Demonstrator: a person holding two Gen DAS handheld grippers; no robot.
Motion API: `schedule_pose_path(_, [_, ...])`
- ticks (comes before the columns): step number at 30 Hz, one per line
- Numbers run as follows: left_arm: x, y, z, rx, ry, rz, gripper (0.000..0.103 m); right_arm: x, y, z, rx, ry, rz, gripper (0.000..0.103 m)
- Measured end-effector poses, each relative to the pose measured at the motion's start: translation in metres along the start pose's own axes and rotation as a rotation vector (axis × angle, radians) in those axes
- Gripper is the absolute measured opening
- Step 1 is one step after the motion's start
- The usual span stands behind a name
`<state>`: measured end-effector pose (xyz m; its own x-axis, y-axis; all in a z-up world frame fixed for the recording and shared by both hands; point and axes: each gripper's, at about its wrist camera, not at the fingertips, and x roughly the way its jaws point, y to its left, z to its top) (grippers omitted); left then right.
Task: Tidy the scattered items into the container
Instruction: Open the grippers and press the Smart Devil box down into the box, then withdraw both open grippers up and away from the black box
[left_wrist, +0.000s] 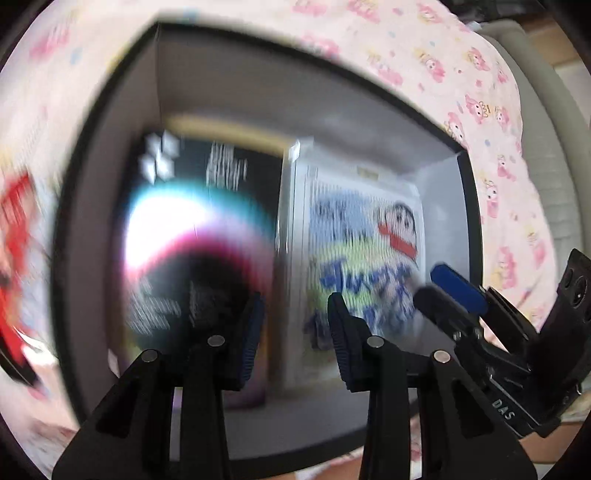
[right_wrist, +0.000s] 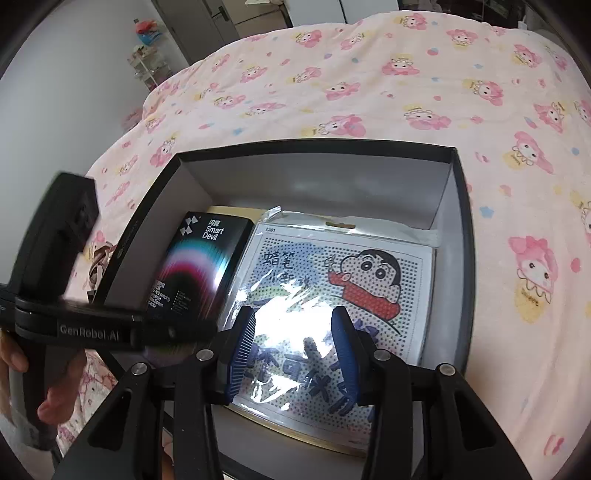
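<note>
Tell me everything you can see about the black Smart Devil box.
The Smart Devil box is a slim black carton that looks like glossy card, printed with a white diamond logo, white lettering and a teal-to-magenta arc. It lies flat, face up, in the left part of the container, over something yellowish, with the bagged cartoon sheet at its right edge. Neither gripper holds it.
</note>
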<state>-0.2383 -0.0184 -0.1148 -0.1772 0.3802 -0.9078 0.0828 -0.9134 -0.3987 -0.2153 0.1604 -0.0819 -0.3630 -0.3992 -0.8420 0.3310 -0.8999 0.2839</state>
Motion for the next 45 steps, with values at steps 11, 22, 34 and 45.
schedule_pose_path(11, [0.027,0.004,0.077,0.054,-0.115,0.163,0.04,0.037,-0.011,0.082,-0.021,0.098,-0.066,0.039])
schedule_pose_path(22, [0.005,-0.002,0.045,-0.002,-0.078,-0.111,0.046,0.094,-0.017,0.079,-0.022,0.218,-0.092,0.039])
schedule_pose_path(34, [0.026,-0.04,0.011,0.09,0.049,-0.17,0.047,-0.067,-0.024,0.033,0.088,-0.142,-0.007,0.039])
schedule_pose_path(45, [0.022,-0.04,0.024,0.015,-0.032,0.047,0.048,-0.052,-0.08,0.024,0.188,-0.139,-0.1,0.039])
